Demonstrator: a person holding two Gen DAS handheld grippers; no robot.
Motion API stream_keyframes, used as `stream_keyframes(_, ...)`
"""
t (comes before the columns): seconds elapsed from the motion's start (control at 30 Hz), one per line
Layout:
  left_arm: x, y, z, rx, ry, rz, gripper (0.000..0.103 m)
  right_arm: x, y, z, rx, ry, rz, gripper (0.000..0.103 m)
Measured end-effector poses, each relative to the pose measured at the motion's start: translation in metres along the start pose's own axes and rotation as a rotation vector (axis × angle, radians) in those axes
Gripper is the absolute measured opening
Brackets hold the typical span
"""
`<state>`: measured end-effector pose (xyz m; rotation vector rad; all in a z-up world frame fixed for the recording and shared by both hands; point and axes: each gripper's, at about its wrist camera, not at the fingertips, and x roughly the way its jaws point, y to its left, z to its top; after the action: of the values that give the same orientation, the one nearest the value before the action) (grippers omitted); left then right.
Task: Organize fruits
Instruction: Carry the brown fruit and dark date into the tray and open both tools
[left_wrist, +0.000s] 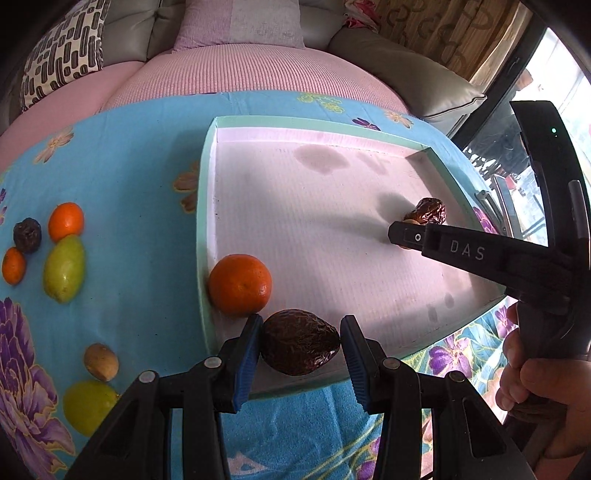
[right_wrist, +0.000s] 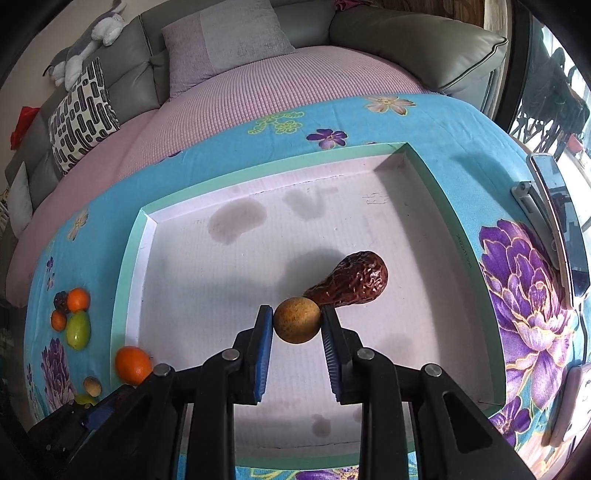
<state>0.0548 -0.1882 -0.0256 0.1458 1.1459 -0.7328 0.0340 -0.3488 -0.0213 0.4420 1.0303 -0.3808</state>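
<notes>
**Two fruits arriving in the tray**

Left wrist view: the left gripper (left_wrist: 301, 341) has a wrinkled dark brown date-like fruit (left_wrist: 300, 341) between its blue pads. The left pad touches it; a gap shows at the right pad, so I cannot tell if it is clamped. It sits low over the near edge of the shallow white tray with a mint-green rim (left_wrist: 205, 206), just right of a round orange mandarin (left_wrist: 240, 285), probably to group fruit there. More fruits lie far left on the blue flowered cloth (left_wrist: 129, 184).

Right wrist view: the right gripper (right_wrist: 297, 321) is clenched on a small round tan fruit (right_wrist: 297, 319), just before a reddish wrinkled date (right_wrist: 351, 282), seemingly for pairing.
</notes>
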Motion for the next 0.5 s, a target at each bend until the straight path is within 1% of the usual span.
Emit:
stream_keyframes(0.2, 0.006, -0.002, 0.001, 0.012, 0.01, 0.012, 0.046, 0.013, 0.004, -0.004, -0.016, 0.045, -0.012, 0.028)
stream_keyframes(0.5, 0.005, -0.002, 0.002, 0.022, 0.018, 0.015, 0.048, 0.013, 0.007, -0.005, -0.029, 0.047, -0.025, 0.028)
